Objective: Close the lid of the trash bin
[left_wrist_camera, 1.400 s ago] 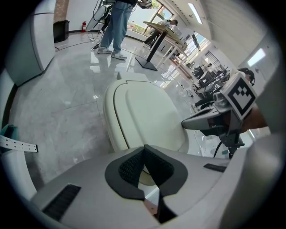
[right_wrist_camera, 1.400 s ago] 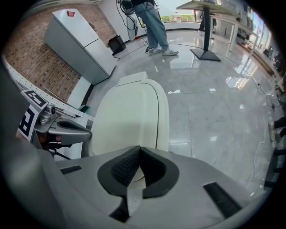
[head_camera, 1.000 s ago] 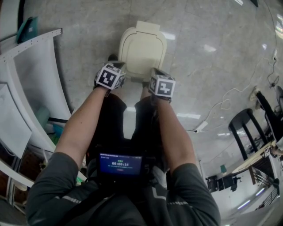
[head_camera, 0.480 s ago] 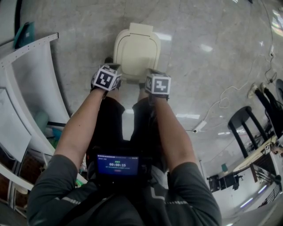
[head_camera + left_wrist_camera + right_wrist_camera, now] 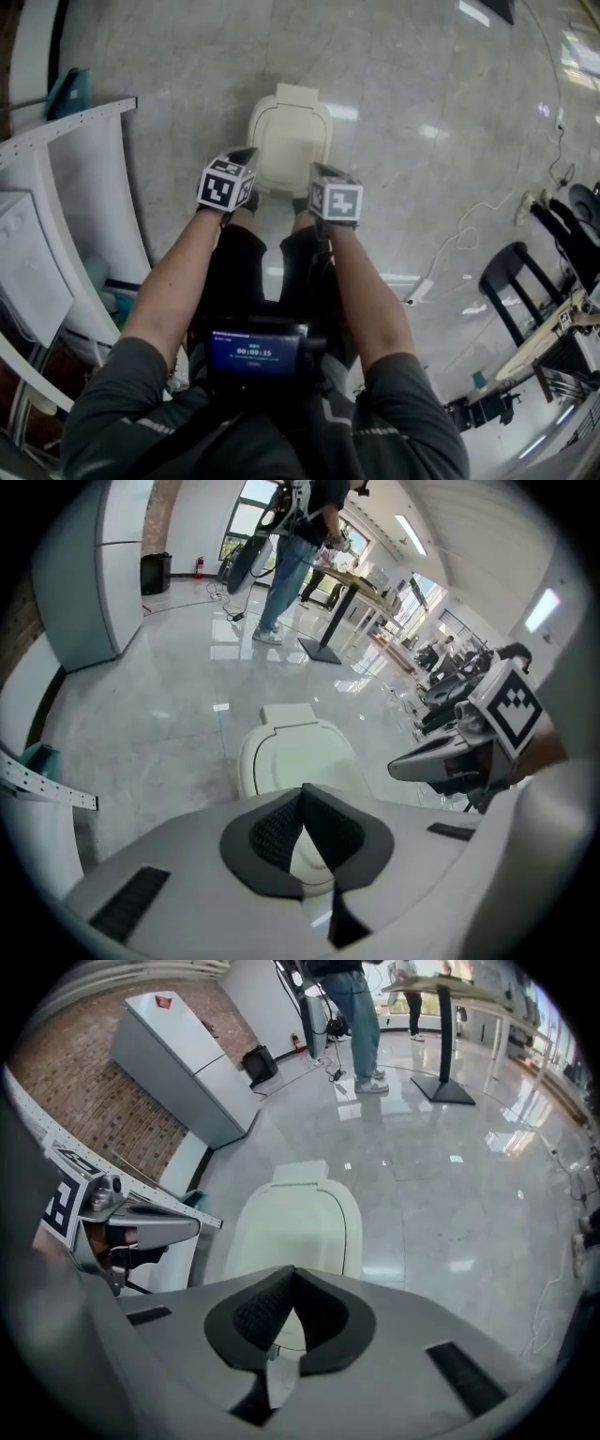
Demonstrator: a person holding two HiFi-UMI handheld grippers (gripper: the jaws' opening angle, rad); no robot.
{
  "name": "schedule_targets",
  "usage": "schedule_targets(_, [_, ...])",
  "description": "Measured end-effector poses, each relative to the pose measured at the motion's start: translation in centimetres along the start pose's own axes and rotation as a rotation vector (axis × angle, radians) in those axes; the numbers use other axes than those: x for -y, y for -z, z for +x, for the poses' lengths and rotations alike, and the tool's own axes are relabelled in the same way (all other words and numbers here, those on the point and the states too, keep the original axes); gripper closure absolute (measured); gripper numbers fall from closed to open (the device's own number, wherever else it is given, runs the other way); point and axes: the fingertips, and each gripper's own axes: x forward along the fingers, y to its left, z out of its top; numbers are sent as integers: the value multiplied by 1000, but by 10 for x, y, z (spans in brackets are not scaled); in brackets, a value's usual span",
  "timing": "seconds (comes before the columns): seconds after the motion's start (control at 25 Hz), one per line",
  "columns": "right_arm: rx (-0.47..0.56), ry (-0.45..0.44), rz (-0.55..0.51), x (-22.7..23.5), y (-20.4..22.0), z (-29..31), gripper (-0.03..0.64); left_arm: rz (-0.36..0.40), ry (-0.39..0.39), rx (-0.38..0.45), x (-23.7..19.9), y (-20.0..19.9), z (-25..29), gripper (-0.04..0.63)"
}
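A cream trash bin [image 5: 289, 141] stands on the floor with its lid lying flat on top. It shows in the left gripper view [image 5: 298, 757] and the right gripper view [image 5: 298, 1222] too, beyond the jaws. My left gripper [image 5: 246, 154] hovers over the bin's near left edge, shut and holding nothing. Over the near right edge is my right gripper [image 5: 318, 172], also shut and empty. In each gripper view the dark pads meet at their tips, left gripper [image 5: 303, 789] and right gripper [image 5: 293, 1271], apart from the lid.
A white curved counter [image 5: 84, 187] runs along the left, with a teal object [image 5: 67, 89] behind it. A white cable and power strip [image 5: 424, 270] lie on the floor at right, near a black chair [image 5: 516, 272]. A person [image 5: 300, 536] stands far off by a table.
Both grippers have pulled back and up from the lid's near edge. The bin looks smaller and farther below. Its lid stays flat.
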Motion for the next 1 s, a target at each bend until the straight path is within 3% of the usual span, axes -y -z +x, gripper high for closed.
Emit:
schedule_targets(0.28, [184, -45, -24, -9, -77, -65, 606, 60, 11, 114, 20, -59, -48, 598])
schedule_targets(0.52, [351, -97, -156, -34, -139, -143, 606, 43, 15, 278, 28, -109, -109, 598])
schedule_targets(0.76, [545, -202, -157, -59, -198, -238, 606, 84, -11, 335, 38, -147, -158, 598])
schedule_targets(1.0, [697, -234, -233, -89, -234, -324, 606, 127, 72, 429, 64, -186, -216, 600])
